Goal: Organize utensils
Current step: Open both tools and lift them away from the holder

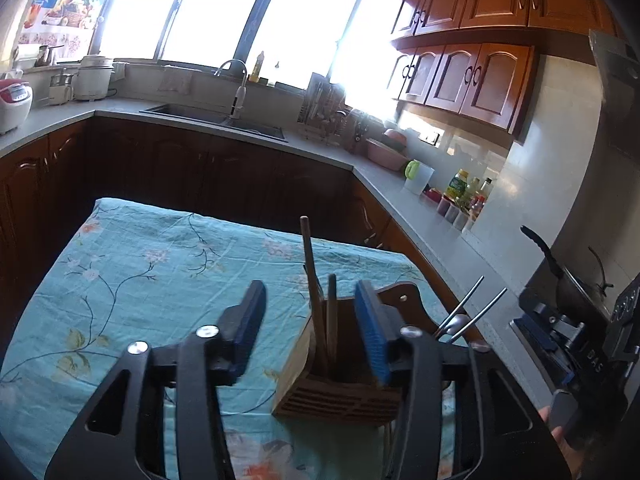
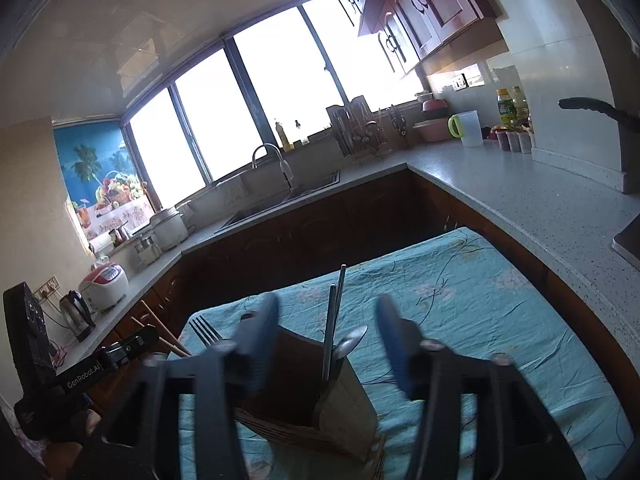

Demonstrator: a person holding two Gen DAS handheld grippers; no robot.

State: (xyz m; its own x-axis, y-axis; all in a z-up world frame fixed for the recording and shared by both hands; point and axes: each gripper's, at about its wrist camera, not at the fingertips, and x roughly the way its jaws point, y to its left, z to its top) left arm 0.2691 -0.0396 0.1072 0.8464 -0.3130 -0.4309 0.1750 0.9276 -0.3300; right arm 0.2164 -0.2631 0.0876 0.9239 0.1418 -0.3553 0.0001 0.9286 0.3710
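Observation:
A wooden utensil holder (image 1: 340, 380) stands on the teal floral cloth (image 1: 160, 264). It holds wooden chopsticks (image 1: 310, 264) on its left side, and metal chopsticks (image 1: 476, 312) with a spoon (image 1: 458, 322) on its right. My left gripper (image 1: 312, 328) is open and empty, just above and behind the holder. In the right wrist view the holder (image 2: 320, 392) shows metal chopsticks (image 2: 336, 312), a spoon (image 2: 352, 340) and a fork (image 2: 206, 334). My right gripper (image 2: 326, 340) is open and empty above the holder.
A grey counter (image 1: 420, 216) wraps around with a sink (image 1: 216, 120), a dish rack (image 1: 324, 108), a jug (image 1: 418, 178), bottles (image 1: 464, 192) and rice cookers (image 1: 94, 76). A stove with a pan (image 1: 568, 280) is at the right.

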